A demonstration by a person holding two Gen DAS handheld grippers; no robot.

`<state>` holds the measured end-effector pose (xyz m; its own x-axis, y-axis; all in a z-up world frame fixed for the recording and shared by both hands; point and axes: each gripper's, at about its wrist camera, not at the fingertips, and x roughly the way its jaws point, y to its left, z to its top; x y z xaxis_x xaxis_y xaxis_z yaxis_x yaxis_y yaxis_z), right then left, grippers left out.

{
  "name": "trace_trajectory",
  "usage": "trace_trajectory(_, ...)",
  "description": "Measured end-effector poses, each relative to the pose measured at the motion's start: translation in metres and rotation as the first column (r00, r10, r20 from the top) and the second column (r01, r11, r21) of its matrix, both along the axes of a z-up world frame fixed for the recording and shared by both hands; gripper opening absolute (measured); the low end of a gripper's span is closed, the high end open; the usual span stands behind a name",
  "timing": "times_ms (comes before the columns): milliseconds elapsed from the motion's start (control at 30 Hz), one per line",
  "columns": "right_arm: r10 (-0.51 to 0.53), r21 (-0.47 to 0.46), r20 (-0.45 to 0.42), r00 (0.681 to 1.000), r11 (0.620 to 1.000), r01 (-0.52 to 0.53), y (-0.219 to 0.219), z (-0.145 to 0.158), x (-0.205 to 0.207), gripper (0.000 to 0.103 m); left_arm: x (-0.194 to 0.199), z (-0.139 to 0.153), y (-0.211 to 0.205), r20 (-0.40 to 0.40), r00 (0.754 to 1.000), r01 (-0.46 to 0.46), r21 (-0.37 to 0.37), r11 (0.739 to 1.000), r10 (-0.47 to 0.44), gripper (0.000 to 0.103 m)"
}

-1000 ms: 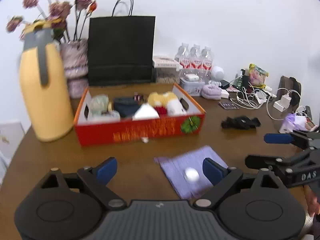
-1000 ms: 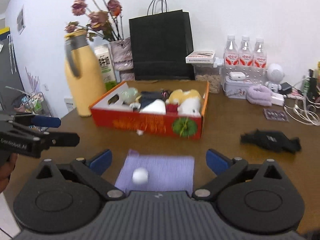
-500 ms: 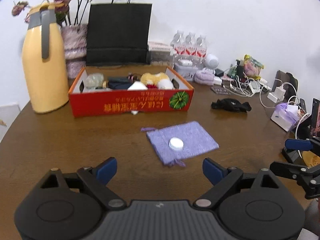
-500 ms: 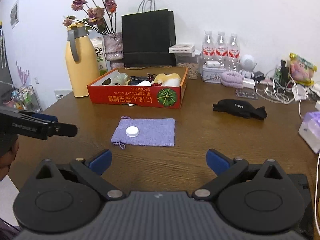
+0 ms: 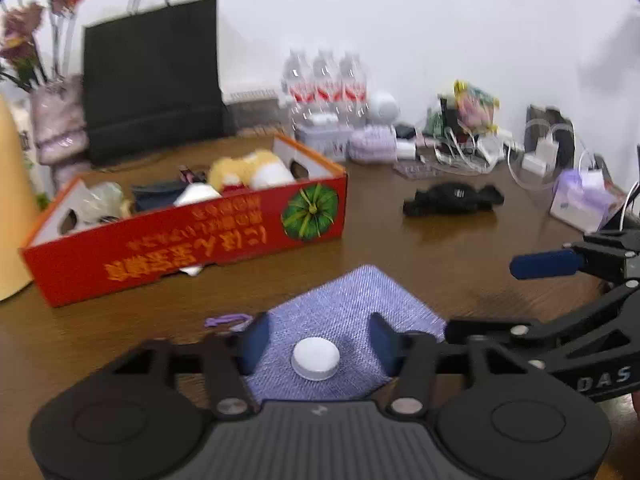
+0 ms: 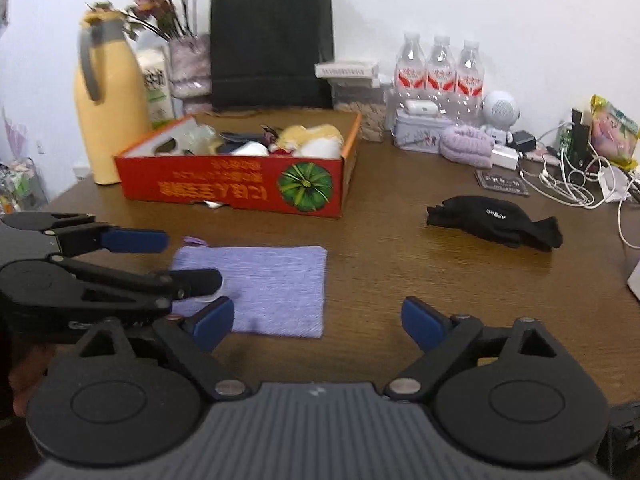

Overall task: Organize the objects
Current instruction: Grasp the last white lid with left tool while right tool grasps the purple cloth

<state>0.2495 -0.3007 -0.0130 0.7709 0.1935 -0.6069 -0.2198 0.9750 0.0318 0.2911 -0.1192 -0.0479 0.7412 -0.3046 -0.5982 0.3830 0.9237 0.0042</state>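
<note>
A small white round cap (image 5: 316,358) lies on a flat purple drawstring pouch (image 5: 352,312) on the brown table. My left gripper (image 5: 318,342) is low over the pouch, a finger on each side of the cap. Its jaws are closing and a gap still shows between pads and cap. In the right wrist view the left gripper (image 6: 192,260) comes in from the left over the pouch (image 6: 276,280) and hides most of the cap. My right gripper (image 6: 318,322) hovers at the pouch's near right corner. Its jaws are closing a little, and the pads press on nothing.
A red cardboard box (image 6: 240,188) filled with soft items stands behind the pouch. A black folded cloth (image 6: 496,220) lies to the right. A yellow jug (image 6: 108,120), a black paper bag (image 6: 272,44), water bottles (image 6: 440,68) and tangled cables (image 6: 568,184) line the back and right.
Both grippers have dropped toward the table and closed in on the pouch. The left jaws have narrowed from wide apart to either side of the cap. The right jaws are slightly narrower.
</note>
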Motion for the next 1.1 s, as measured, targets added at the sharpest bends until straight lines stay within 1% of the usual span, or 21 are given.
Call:
trace_trajectory(33, -0.011, -0.010, -0.008, 1.000, 1.000, 0.011, 0.002, -0.005, 0.006, 0.088, 0.005, -0.004, 0.001, -0.027, 1.000, 0.003, 0.003, 1.000, -0.003, 0.036)
trace_trajectory(67, -0.017, -0.013, -0.016, 1.000, 1.000, 0.016, 0.004, -0.008, 0.011, 0.086, 0.010, -0.010, 0.002, -0.056, 0.998, 0.009, 0.004, 1.000, -0.009, 0.026)
trace_trajectory(100, -0.018, -0.011, -0.021, 1.000, 1.000, 0.017, 0.005, -0.011, 0.014, 0.085, 0.011, -0.013, 0.005, -0.069, 0.997, 0.020, -0.002, 1.000, -0.020, 0.027)
trace_trajectory(133, -0.012, -0.001, -0.026, 1.000, 1.000, 0.012, 0.006, -0.015, 0.018, 0.085, 0.008, -0.015, 0.007, -0.050, 0.998, 0.026, -0.008, 1.000, -0.026, 0.027)
trace_trajectory(200, -0.011, 0.002, -0.033, 0.999, 1.000, 0.011, 0.012, -0.020, 0.027, 0.077, 0.005, -0.016, 0.013, -0.041, 0.999, 0.023, -0.002, 1.000, -0.023, 0.026)
trace_trajectory(233, -0.010, -0.002, -0.034, 0.999, 1.000, 0.010, 0.015, -0.022, 0.032, 0.076, 0.004, -0.014, 0.017, -0.042, 0.999, 0.008, -0.003, 1.000, -0.008, 0.026)
trace_trajectory(300, -0.005, -0.017, -0.051, 0.999, 1.000, 0.004, 0.023, -0.028, 0.042, 0.075, -0.005, -0.005, 0.029, -0.018, 0.999, -0.031, -0.031, 0.999, 0.030, 0.027)
trace_trajectory(367, 0.021, -0.019, -0.079, 0.997, 1.000, -0.022, 0.033, -0.033, 0.049, 0.073, -0.015, 0.007, 0.048, 0.006, 0.998, -0.065, -0.079, 0.995, 0.066, 0.026)
trace_trajectory(433, 0.051, -0.020, -0.061, 0.997, 0.998, -0.052, 0.042, -0.034, 0.047, 0.063, -0.027, 0.018, 0.067, 0.021, 0.994, -0.104, -0.113, 0.988, 0.107, 0.026)
trace_trajectory(500, 0.080, -0.011, -0.048, 0.996, 0.997, -0.081, 0.049, -0.034, 0.044, 0.038, -0.038, 0.027, 0.085, 0.031, 0.988, -0.147, -0.132, 0.980, 0.153, 0.027)
trace_trajectory(533, 0.087, -0.008, -0.049, 0.995, 0.996, -0.088, 0.053, -0.033, 0.043, 0.027, -0.043, 0.030, 0.093, 0.026, 0.985, -0.165, -0.135, 0.977, 0.170, 0.027)
trace_trajectory(567, 0.099, 0.010, -0.056, 0.993, 0.995, -0.099, 0.056, -0.032, 0.041, 0.008, -0.047, 0.032, 0.099, 0.019, 0.983, -0.181, -0.134, 0.974, 0.185, 0.027)
trace_trajectory(667, 0.120, 0.097, -0.066, 0.991, 0.989, -0.113, 0.062, -0.031, 0.025, 0.006, -0.064, 0.035, 0.116, 0.010, 0.975, -0.221, -0.130, 0.967, 0.224, 0.027)
trace_trajectory(733, 0.111, 0.103, -0.061, 0.992, 0.989, -0.105, 0.069, -0.030, -0.001, 0.006, -0.077, 0.036, 0.127, -0.009, 0.968, -0.248, -0.131, 0.960, 0.249, 0.027)
trace_trajectory(800, 0.095, 0.103, -0.041, 0.995, 0.991, -0.090, 0.075, -0.024, -0.034, 0.006, -0.093, 0.034, 0.137, -0.017, 0.969, -0.248, -0.142, 0.958, 0.248, 0.027)
trace_trajectory(867, 0.095, 0.144, -0.036, 0.995, 0.986, -0.089, 0.073, -0.017, -0.073, 0.006, -0.107, 0.032, 0.144, -0.032, 0.972, -0.236, -0.148, 0.960, 0.234, 0.027)
trace_trajectory(933, 0.090, 0.180, -0.042, 0.995, 0.980, -0.081, 0.067, -0.011, -0.099, 0.006, -0.116, 0.029, 0.145, -0.041, 0.976, -0.216, -0.146, 0.965, 0.212, 0.027)
trace_trajectory(1000, 0.067, 0.212, -0.032, 0.997, 0.976, -0.059, 0.060, -0.003, -0.115, 0.006, -0.121, 0.027, 0.140, -0.043, 0.983, -0.185, -0.145, 0.972, 0.181, 0.027)
trace_trajectory(1033, 0.047, 0.222, -0.011, 0.999, 0.974, -0.043, 0.057, 0.004, -0.123, 0.006, -0.123, 0.028, 0.138, -0.039, 0.985, -0.174, -0.148, 0.973, 0.170, 0.027)
trace_trajectory(1100, 0.017, 0.217, 0.025, 1.000, 0.976, -0.021, 0.056, 0.016, -0.132, 0.006, -0.129, 0.034, 0.134, -0.011, 0.990, -0.137, -0.158, 0.978, 0.137, 0.027)
